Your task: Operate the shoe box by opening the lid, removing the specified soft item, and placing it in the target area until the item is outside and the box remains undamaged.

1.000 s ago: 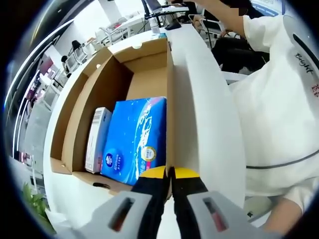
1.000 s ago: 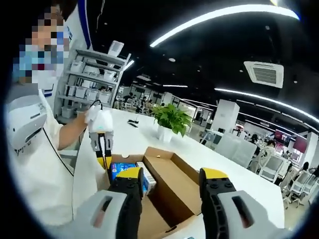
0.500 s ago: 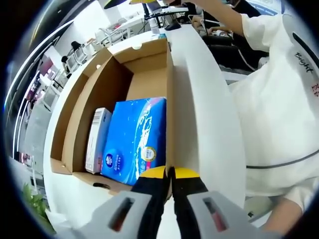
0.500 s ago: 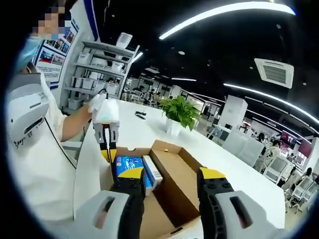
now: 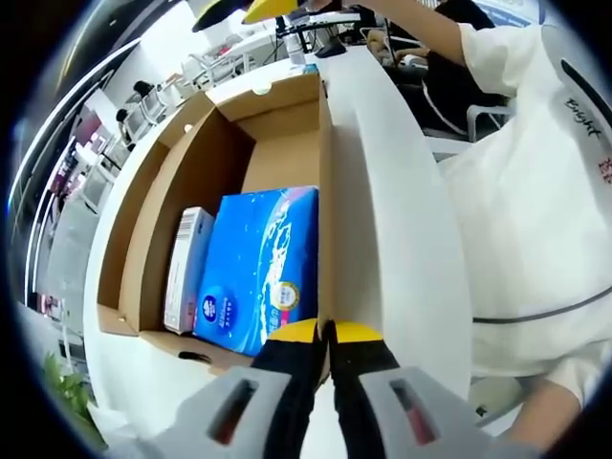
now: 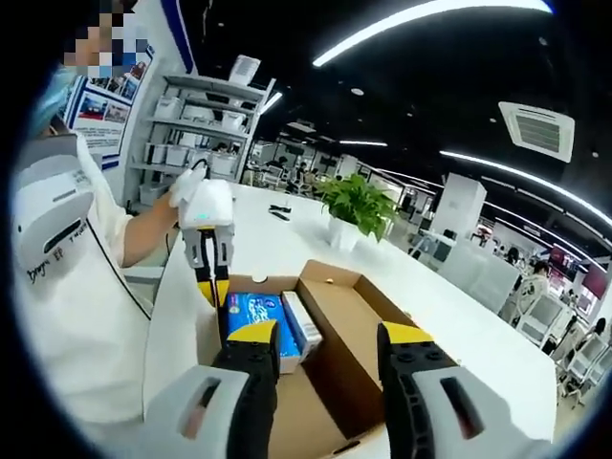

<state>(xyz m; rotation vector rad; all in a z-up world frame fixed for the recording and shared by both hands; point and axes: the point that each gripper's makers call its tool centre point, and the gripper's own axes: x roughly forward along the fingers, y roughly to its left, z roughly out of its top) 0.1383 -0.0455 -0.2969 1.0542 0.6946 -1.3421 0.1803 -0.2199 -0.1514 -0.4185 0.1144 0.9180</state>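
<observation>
In the left gripper view, the left gripper [image 5: 325, 337] has its yellow-tipped jaws pressed together on the upright white lid [image 5: 359, 191] of the shoe box [image 5: 206, 163], pinching its edge right where it meets the box's near corner. The box is brown cardboard, open, and sits on a white surface [image 5: 406, 239]. Inside it, a blue soft pack [image 5: 260, 268] lies flat against the wall nearest the lid, and a narrow white carton [image 5: 186, 268] lies just beside it on the far side, touching it. The rest of the box floor beyond them is bare. A person's white sleeve [image 5: 545, 182] fills the right of this view. In the right gripper view, the right gripper [image 6: 325, 349] hovers above the box [image 6: 359, 316] with its jaws spread wide and nothing between them. The same view shows the left gripper [image 6: 212, 277] coming in from the left, held in a hand [image 6: 186, 191], its jaws closed on the lid [image 6: 182, 335]. The blue pack [image 6: 251, 311] and the white carton [image 6: 304, 320] rest at the box's end near that gripper. A potted green plant [image 6: 359, 206] stands well apart on the surface [image 6: 449, 316], behind the box.
</observation>
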